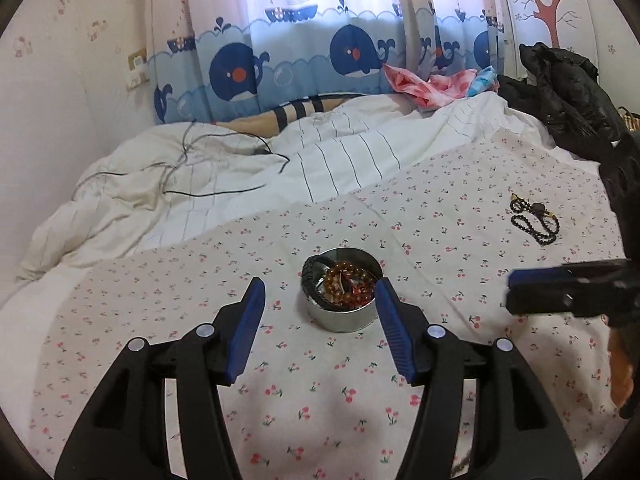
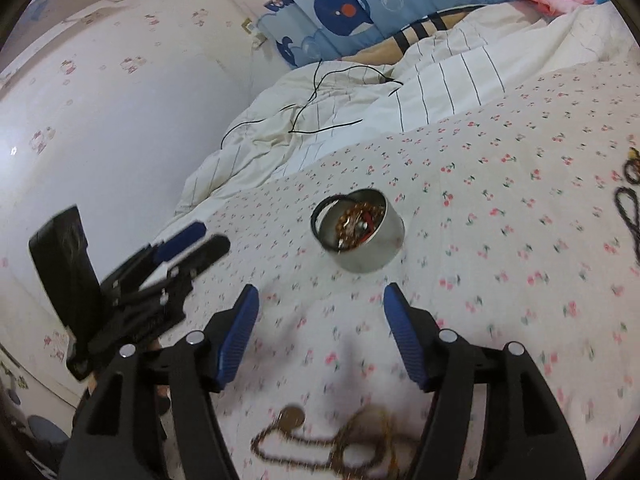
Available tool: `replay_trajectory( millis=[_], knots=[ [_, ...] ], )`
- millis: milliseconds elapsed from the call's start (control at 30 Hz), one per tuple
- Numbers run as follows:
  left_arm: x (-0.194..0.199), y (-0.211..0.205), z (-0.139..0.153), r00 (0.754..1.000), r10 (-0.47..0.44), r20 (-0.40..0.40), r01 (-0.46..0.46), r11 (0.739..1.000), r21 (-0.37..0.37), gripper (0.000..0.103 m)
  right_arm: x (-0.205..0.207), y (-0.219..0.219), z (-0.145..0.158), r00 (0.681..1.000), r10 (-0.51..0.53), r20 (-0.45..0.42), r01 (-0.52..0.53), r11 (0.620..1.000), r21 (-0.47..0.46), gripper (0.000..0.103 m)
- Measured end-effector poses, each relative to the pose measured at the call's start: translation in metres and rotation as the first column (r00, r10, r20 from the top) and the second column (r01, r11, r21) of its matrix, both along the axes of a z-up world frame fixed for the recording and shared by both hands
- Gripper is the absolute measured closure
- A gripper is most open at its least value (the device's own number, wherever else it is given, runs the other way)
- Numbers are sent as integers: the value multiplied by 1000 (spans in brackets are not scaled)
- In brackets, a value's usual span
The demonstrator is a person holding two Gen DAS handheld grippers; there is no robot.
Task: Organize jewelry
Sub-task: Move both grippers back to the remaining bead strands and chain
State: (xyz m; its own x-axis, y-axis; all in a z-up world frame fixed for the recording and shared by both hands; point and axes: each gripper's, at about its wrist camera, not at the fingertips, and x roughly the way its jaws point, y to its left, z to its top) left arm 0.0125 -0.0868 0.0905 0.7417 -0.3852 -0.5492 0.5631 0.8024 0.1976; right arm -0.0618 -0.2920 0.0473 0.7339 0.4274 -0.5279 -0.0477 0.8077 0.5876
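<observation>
A round metal tin [image 1: 340, 314] stands on the cherry-print cloth and holds amber bead bracelets [image 1: 346, 284] and a black band. My left gripper [image 1: 320, 294] is open and empty, just in front of the tin. The tin also shows in the right wrist view [image 2: 370, 248]. My right gripper [image 2: 320, 300] is open and empty, above the cloth. A gold chain with a round pendant [image 2: 320, 436] lies on the cloth below it. A black bead necklace [image 1: 534, 218] lies at the far right of the cloth.
The cherry-print cloth [image 1: 280, 400] covers a bed. A rumpled white duvet [image 1: 200, 184] with a thin black cable [image 1: 224, 160] lies behind. Black clothing [image 1: 568, 88] is piled at the right. The right gripper [image 1: 560, 292] enters the left wrist view from the right.
</observation>
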Motion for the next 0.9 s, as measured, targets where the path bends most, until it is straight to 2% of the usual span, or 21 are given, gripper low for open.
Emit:
replay_trajectory(
  millis=[333,900],
  knots=[
    [-34,15,9,1000,5,-12,-6,1000,-13,46,-52,9,-10,999,-13,-39,13,1000,-3,35],
    [-54,14,-1,1000,-18,-18,19,1000,19,45,-62,10,-27,997,-19,-80,18,1000,-17,34]
  ],
)
